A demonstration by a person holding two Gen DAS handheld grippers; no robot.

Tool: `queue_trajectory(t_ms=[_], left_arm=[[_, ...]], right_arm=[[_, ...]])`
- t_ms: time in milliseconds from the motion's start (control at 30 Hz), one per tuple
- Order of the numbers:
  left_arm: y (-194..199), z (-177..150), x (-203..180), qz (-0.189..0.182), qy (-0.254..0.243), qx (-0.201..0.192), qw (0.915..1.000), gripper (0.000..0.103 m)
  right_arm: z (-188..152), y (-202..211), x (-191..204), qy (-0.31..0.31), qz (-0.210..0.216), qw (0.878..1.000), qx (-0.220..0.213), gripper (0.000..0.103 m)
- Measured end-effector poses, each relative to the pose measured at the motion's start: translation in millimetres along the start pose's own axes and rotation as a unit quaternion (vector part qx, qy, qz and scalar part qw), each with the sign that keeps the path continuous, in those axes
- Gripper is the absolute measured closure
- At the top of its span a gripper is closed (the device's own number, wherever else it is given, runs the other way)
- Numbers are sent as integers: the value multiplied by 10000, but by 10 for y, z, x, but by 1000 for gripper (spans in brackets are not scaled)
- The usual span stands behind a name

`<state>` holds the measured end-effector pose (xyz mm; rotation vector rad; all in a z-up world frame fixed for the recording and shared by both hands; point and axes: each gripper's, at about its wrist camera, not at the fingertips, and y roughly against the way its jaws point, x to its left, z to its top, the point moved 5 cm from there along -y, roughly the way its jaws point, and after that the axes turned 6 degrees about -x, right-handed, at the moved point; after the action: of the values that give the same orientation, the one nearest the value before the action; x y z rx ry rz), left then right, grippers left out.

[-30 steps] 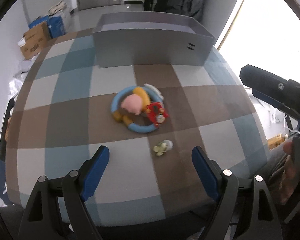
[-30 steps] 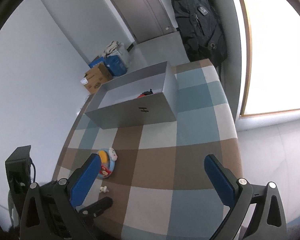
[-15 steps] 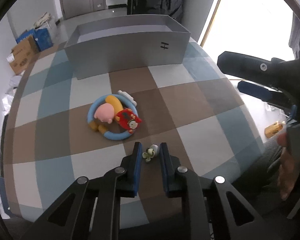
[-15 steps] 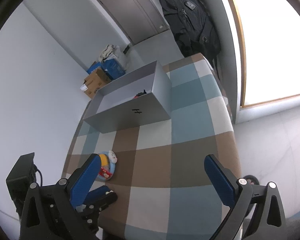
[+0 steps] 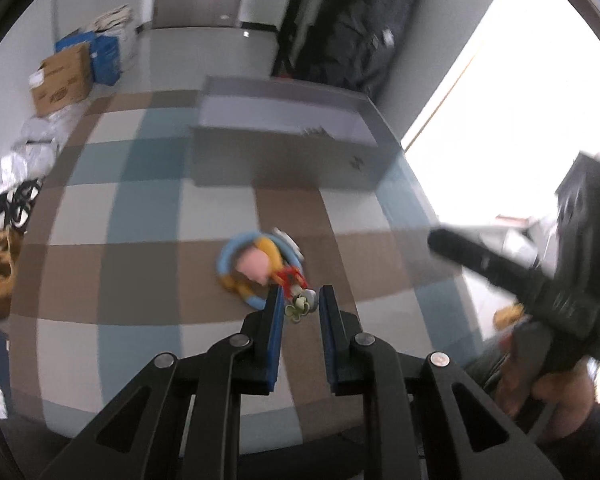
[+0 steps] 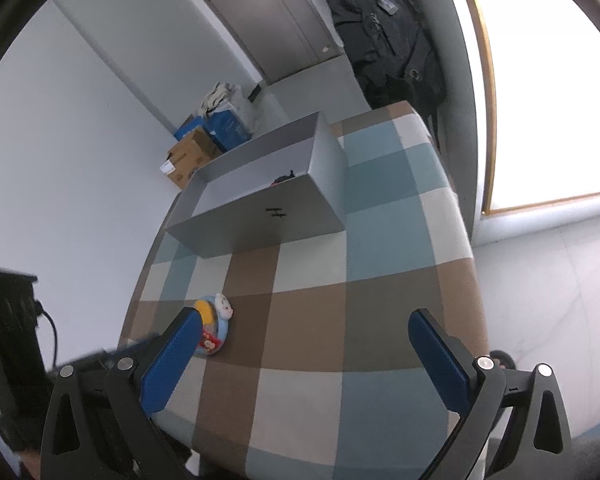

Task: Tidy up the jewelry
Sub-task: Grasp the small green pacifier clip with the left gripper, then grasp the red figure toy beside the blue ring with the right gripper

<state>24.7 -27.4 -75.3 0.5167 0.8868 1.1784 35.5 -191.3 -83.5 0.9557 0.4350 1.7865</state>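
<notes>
Left gripper (image 5: 299, 308) fingers clenched on a small green flower-shaped trinket (image 5: 298, 307), held just above the checkered counter (image 5: 140, 280), right beside the blue ring with cartoon charms (image 5: 256, 268). Right gripper (image 6: 304, 356) fingers spread wide, nothing between them, hovering over the counter. Grey open box (image 6: 260, 216) sits further back; a small dark item is seen inside it.

Your two grippers: black frames, blue-padded fingers

Your left gripper (image 5: 299, 312) and right gripper (image 6: 304, 356) share black angular linkages with triangular cut-outs, round silver screws at the joints, and flat blue pads lining the fingers (image 6: 438, 354).
</notes>
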Motion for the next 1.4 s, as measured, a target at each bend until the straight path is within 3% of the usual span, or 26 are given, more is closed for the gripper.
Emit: queue_trajectory(t_ms=[300,433,600,667,833,1167,1400], left_arm=[[231,175,329,-127,607,-384,9973,90],[193,234,415,-172,637,-428,9969,90],[175,246,476,-254,726,-410,9962,90],[185,254,490,-277,732,-407,9961,90],[191,264,497,-344,742,-404,9958,90],[154,246,488,-366,689,-327,9964,90],[106,244,494,-327,731,-266,9964,90]], right_arm=[[-131,-138,299,638,119,9978,152,0],[-214,-244,479,929,307,9946,336,7],[-339,-370,688,1292,481,9888,576,20],[-383,-425,742,1405,495,9866,662,34],[-446,-526,839,1610,475,9830,749,52],[-454,-669,955,1879,302,9792,707,77],[-413,-606,948,1884,335,9797,596,85]])
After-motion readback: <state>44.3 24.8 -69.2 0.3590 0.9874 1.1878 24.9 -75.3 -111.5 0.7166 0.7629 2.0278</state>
